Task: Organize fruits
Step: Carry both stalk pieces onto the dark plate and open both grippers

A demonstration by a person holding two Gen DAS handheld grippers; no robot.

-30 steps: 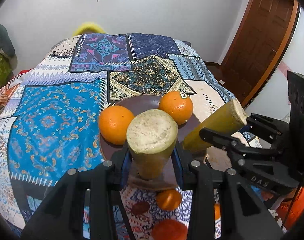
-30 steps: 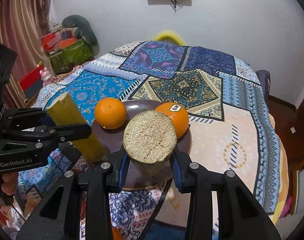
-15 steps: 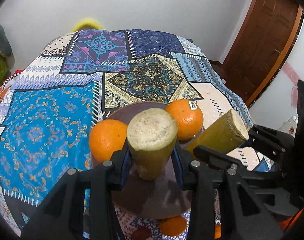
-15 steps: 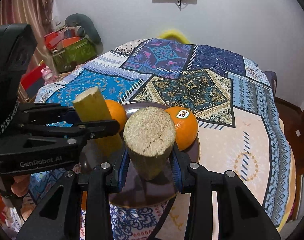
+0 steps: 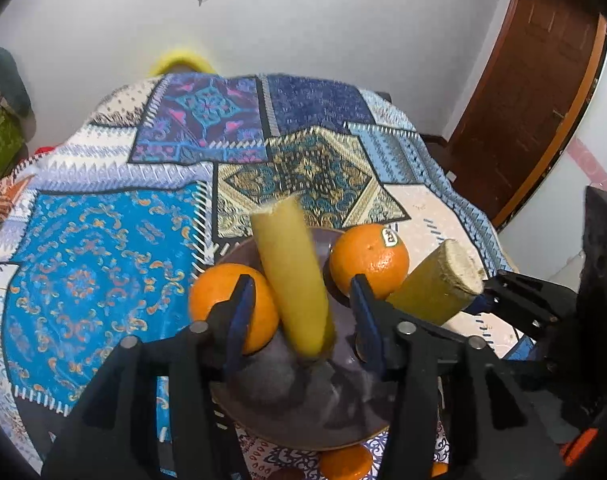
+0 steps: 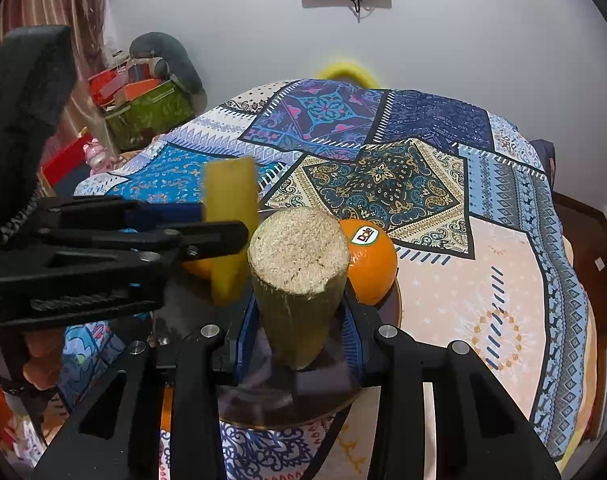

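Observation:
A dark plate (image 5: 303, 412) on the patterned cloth holds two oranges: a plain one (image 5: 233, 304) on the left and a stickered one (image 5: 369, 260) on the right. My left gripper (image 5: 299, 320) is open above the plate. A yellow-green cane piece (image 5: 293, 280) stands blurred between its jaws, its lower end on the plate, apart from both pads. In the right wrist view my right gripper (image 6: 299, 336) is shut on a second cane piece (image 6: 299, 280), held over the plate (image 6: 271, 408) beside the stickered orange (image 6: 371, 260). The freed piece (image 6: 231, 232) shows left.
More oranges (image 5: 345, 462) lie on the cloth just below the plate's near edge. The patterned tablecloth (image 5: 103, 248) covers a round table that drops off at right. A wooden door (image 5: 535, 92) stands at right, boxes and bags (image 6: 147, 108) at left.
My left gripper has opened and let go of its cane piece, which now stands tilted on the plate. Both grippers have moved forward over the plate; the right still holds its piece.

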